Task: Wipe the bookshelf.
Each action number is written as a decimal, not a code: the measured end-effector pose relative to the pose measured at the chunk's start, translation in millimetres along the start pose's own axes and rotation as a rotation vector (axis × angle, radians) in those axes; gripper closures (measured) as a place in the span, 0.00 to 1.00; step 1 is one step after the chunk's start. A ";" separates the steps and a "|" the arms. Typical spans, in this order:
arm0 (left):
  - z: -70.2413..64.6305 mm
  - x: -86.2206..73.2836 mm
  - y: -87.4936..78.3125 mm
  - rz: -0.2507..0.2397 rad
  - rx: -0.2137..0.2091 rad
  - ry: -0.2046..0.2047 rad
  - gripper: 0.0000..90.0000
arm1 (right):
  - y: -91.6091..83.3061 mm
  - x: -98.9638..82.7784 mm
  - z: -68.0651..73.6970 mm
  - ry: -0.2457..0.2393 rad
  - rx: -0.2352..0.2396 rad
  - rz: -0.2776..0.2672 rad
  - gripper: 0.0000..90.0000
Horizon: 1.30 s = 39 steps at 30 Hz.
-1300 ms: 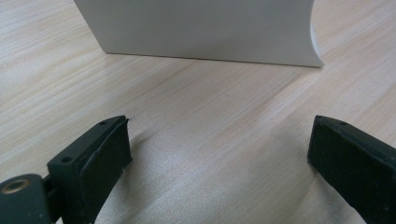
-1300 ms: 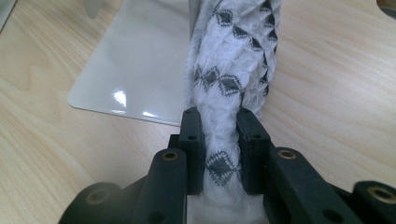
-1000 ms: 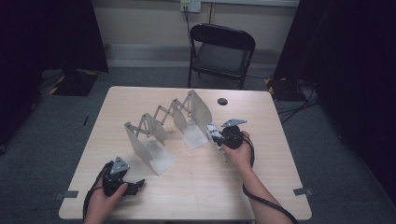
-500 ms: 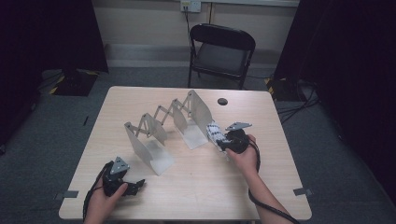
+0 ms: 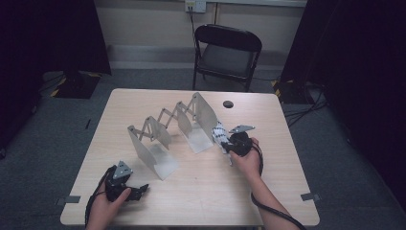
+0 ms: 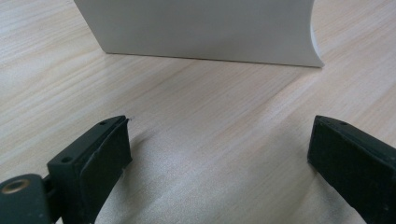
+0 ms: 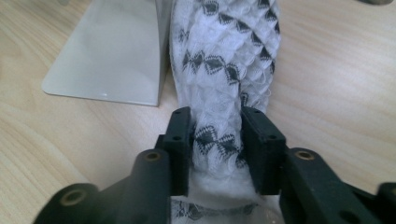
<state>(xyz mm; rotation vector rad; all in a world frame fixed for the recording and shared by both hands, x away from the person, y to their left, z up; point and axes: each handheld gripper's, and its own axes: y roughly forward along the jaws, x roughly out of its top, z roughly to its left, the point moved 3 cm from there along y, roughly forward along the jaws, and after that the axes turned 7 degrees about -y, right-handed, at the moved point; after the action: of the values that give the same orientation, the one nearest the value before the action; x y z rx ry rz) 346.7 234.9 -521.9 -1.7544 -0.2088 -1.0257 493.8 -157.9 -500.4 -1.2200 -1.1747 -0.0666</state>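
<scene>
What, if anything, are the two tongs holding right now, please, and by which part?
The right tongs clamp the white, black-patterned cloth at its near end. The left tongs stand open over bare table, holding nothing.

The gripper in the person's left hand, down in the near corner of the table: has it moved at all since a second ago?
No. The left gripper sits at the same spot beside the near panel of the folding rack, jaws open over bare table.
</scene>
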 end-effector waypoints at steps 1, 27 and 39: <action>0.0 0.0 0.0 0.000 0.000 0.000 0.06 | -1.4 1.9 -0.9 0.001 -0.013 -0.001 0.62; 0.0 0.0 0.0 0.000 0.000 0.000 0.06 | -7.9 11.2 -16.1 0.056 -0.008 -0.056 0.85; 0.0 0.0 0.0 0.000 0.000 0.000 0.06 | -53.1 75.7 -25.2 -0.016 -0.022 -0.169 0.85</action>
<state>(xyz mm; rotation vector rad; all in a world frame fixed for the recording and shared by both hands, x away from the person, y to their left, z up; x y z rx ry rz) 346.7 234.9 -521.9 -1.7543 -0.2086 -1.0257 513.3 -159.3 -406.6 -1.1406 -1.2923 -0.1974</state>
